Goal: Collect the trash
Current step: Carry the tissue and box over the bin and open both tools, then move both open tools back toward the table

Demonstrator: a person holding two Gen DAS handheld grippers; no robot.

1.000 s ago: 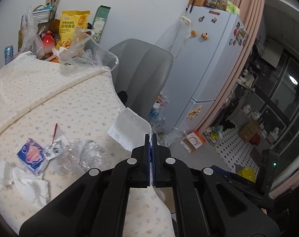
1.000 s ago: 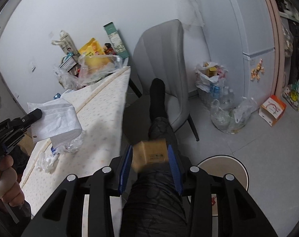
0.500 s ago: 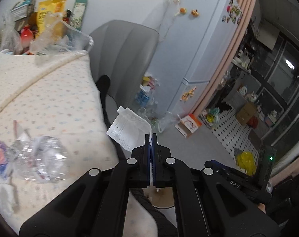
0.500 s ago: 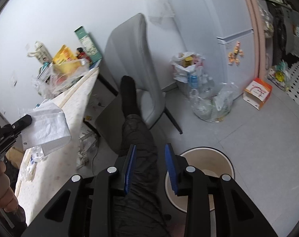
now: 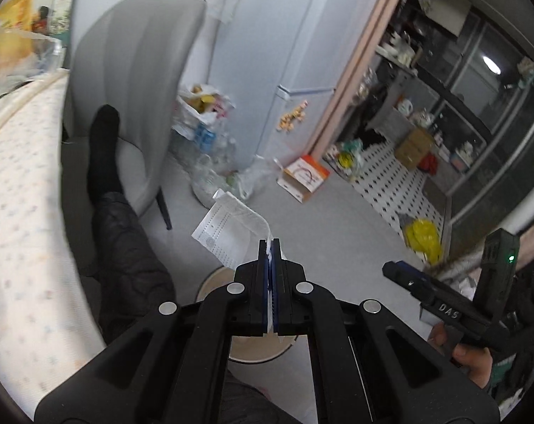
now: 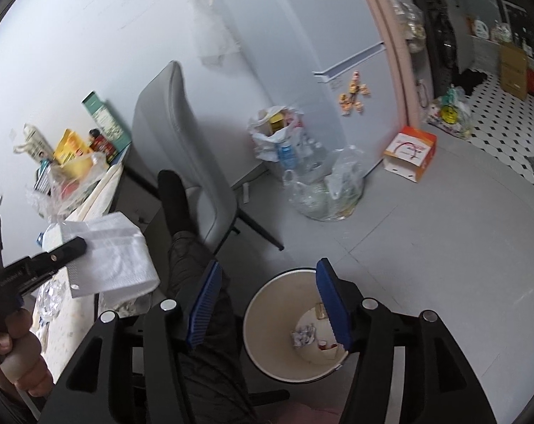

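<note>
My left gripper [image 5: 270, 243] is shut on a white face mask [image 5: 231, 229] and holds it in the air above the round beige trash bin [image 5: 210, 282] on the floor. The mask [image 6: 111, 258] and the left gripper [image 6: 77, 244] also show at the left of the right wrist view. My right gripper [image 6: 267, 282] is open and empty, just above the bin [image 6: 267, 318]. The bin holds a crumpled wrapper [image 6: 304, 335] and a small brown box [image 6: 320, 312].
A grey chair [image 6: 175, 141] stands by the table [image 5: 16, 176], and a leg in dark trousers [image 6: 193, 258] rests on it. Plastic bags of bottles [image 6: 320, 187] and an orange-white box [image 6: 410, 152] lie on the floor by the fridge [image 6: 302, 35]. Clutter stands at the table's far end [image 6: 72, 155].
My right gripper has opened and let go of the brown box, which now lies in the bin. My left gripper has swung the mask from over the table to above the bin.
</note>
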